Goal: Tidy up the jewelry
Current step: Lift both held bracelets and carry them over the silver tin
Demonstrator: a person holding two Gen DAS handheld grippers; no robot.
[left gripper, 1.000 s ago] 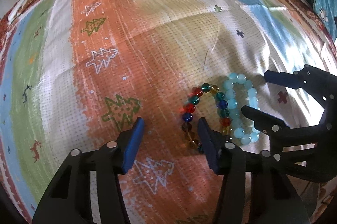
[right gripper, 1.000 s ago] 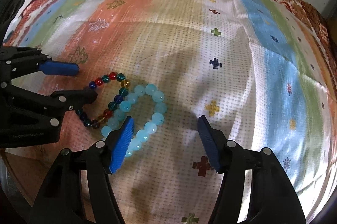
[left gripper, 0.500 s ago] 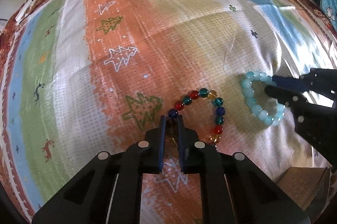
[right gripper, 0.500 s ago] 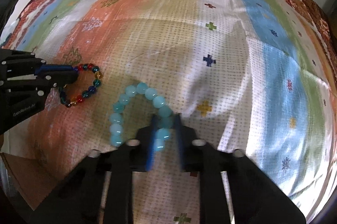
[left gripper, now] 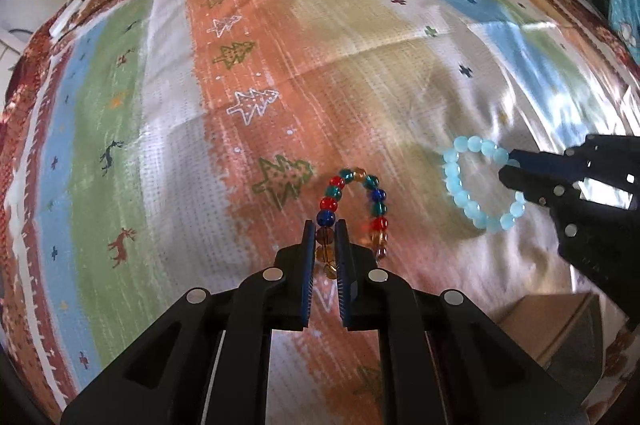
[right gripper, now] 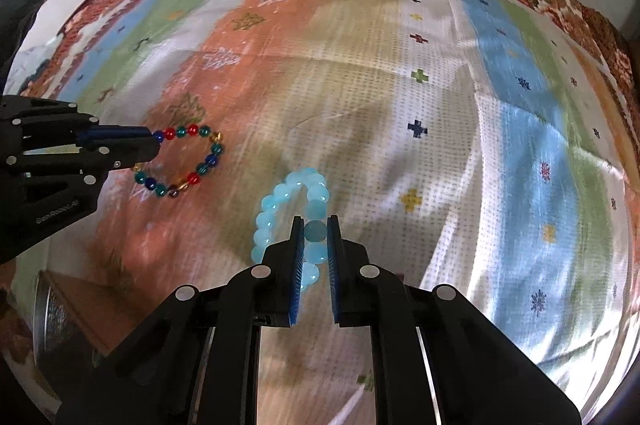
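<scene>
The jaws of the left gripper (left gripper: 325,237) pinch the multicoloured bracelet (left gripper: 354,209), whose loop extends forward from them. The right gripper (right gripper: 316,231) likewise pinches the pale blue bracelet (right gripper: 290,215), its loop ahead, lying well apart on the bedspread (right gripper: 360,85).

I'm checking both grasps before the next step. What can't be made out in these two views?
- Multicolored bracelet: left wrist view, the left gripper hides its nearest beads.
- Light blue bracelet: right wrist view, the right gripper covers its near end.
- Box at lower left: blurred, cut off; contents unreadable.
</scene>
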